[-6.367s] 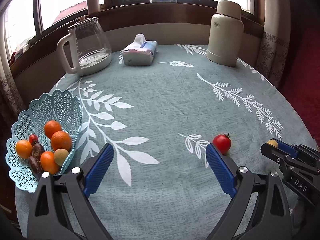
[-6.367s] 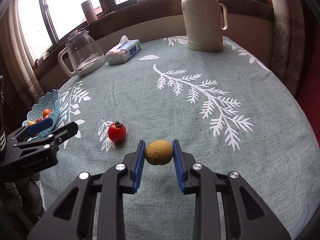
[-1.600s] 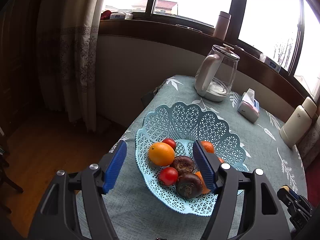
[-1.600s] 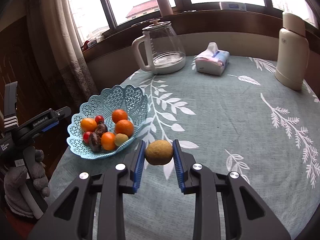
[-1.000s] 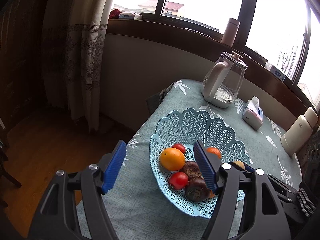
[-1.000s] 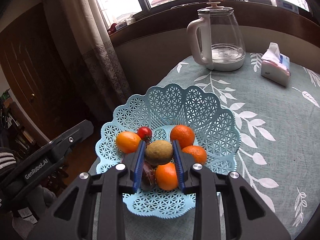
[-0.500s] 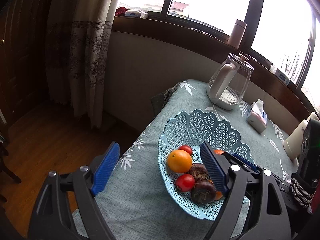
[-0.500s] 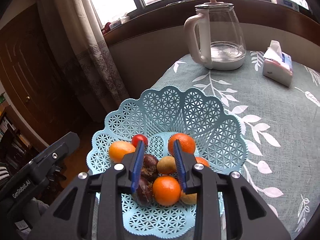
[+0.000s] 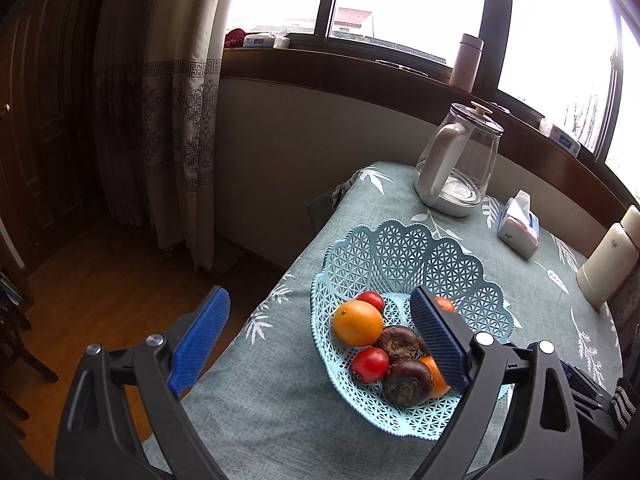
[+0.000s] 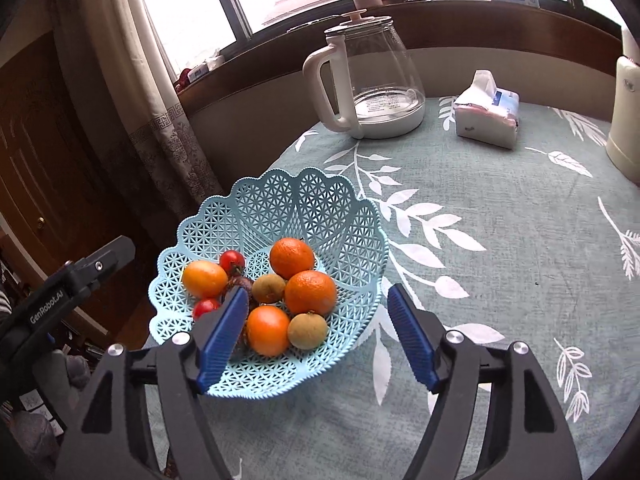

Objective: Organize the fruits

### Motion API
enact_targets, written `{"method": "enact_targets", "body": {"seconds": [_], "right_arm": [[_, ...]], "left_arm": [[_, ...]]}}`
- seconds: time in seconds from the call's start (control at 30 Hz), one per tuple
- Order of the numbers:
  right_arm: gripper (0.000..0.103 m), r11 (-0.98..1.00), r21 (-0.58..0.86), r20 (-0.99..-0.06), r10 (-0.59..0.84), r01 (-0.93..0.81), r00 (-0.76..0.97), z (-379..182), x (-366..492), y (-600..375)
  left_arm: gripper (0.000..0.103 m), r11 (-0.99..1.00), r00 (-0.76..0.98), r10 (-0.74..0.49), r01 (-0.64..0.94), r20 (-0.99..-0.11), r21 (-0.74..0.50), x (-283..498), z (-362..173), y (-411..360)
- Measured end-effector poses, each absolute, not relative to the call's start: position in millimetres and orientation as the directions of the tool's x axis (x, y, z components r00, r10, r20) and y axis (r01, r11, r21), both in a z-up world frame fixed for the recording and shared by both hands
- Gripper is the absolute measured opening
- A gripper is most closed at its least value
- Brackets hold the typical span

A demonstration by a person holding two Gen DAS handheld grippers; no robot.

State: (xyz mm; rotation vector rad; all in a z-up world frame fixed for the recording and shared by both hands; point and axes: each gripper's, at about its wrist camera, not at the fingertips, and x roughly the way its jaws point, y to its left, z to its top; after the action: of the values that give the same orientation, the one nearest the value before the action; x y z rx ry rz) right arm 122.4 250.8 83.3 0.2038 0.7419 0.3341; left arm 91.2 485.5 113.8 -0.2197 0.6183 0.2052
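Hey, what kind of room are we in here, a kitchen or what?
Most likely a dining or living room in a home, not a kitchen: a cloth-covered table holding a fruit basket and a glass kettle, with patterned curtains beside a window and a wooden floor.

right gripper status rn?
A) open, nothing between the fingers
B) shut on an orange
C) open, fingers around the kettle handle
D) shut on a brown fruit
A: the right gripper is open with its blue fingers spread wide and nothing between them, held over the near edge of the blue basket; both brown fruits lie in the basket among the oranges.
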Motion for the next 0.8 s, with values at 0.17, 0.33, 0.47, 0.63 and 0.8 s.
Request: {"method": "enact_targets", "body": {"seconds": [0.17, 0.33, 0.47, 0.63, 0.8], "right_arm": [[0.082, 0.942, 0.214, -0.614, 0.335, -0.258, 0.715, 89.7, 103.5, 255.3], [0.089, 0.951, 0.15, -0.599, 0.306, -0.271, 0.74, 94.7, 88.5, 258.5], [0.09, 0.953, 0.138, -0.596, 0.298, -0.271, 0.746, 95.2, 83.8, 257.2], [0.097, 0.952, 0.136, -0.579, 0.3, -0.274, 0.758, 96.1, 79.8, 254.8], [0.098, 0.951, 0.122, -0.572, 0.303, -0.286, 0.763, 95.2, 75.7, 255.3]], "left_arm": [[0.097, 0.965, 0.805, 0.166, -0.252, -0.57, -0.074, 87.4, 119.3, 475.2], [0.098, 0.966, 0.808, 0.228, -0.257, -0.543, 0.022, 82.7, 123.5, 464.9], [0.099, 0.969, 0.813, 0.235, -0.238, -0.533, 0.063, 76.9, 125.5, 457.6], [0.099, 0.97, 0.808, 0.241, -0.215, -0.537, 0.112, 71.2, 122.1, 448.2], [0.099, 0.968, 0.803, 0.252, -0.201, -0.54, 0.153, 67.7, 117.8, 440.4]]}}
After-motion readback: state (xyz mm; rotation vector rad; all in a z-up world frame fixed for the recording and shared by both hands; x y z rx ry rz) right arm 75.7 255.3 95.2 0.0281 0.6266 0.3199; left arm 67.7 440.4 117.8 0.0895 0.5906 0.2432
